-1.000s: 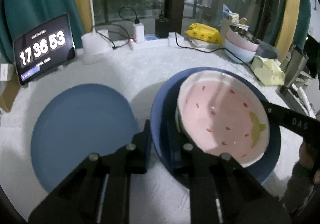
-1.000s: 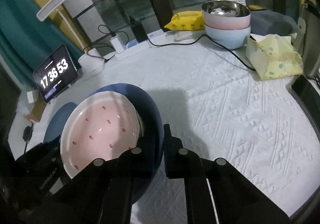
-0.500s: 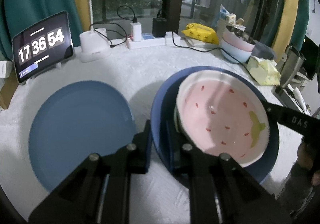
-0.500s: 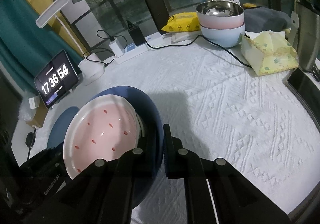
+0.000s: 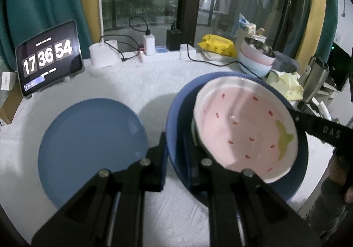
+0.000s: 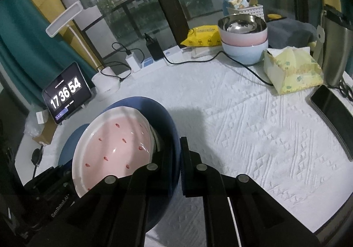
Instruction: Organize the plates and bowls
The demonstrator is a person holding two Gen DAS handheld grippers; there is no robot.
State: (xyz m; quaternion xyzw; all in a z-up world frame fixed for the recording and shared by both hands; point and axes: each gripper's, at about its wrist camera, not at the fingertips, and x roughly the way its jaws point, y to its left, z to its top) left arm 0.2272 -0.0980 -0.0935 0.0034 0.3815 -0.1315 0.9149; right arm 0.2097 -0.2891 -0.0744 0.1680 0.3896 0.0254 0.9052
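A dark blue plate [image 5: 176,114] [image 6: 164,114] carries a pink strawberry-pattern plate [image 5: 242,127] [image 6: 114,145] and hangs tilted above the white tablecloth. My left gripper [image 5: 175,149] is shut on its near-left rim. My right gripper [image 6: 177,158] is shut on the opposite rim and shows in the left wrist view as a black finger [image 5: 320,130]. A light blue plate [image 5: 92,147] [image 6: 67,147] lies flat on the cloth to the left. Stacked bowls [image 5: 256,59] [image 6: 242,41], steel on top, stand at the back right.
A tablet clock [image 5: 48,59], a white lamp base [image 5: 104,59] and a power strip with chargers [image 5: 163,52] line the back. A black cable [image 6: 242,63] crosses the cloth. A tissue pack [image 6: 293,70], a phone [image 6: 331,103] and a steel flask [image 6: 335,48] sit at the right edge.
The dark blue plate with the pink plate on it has risen a little above the cloth, held between both grippers. The light blue plate has stayed in place.
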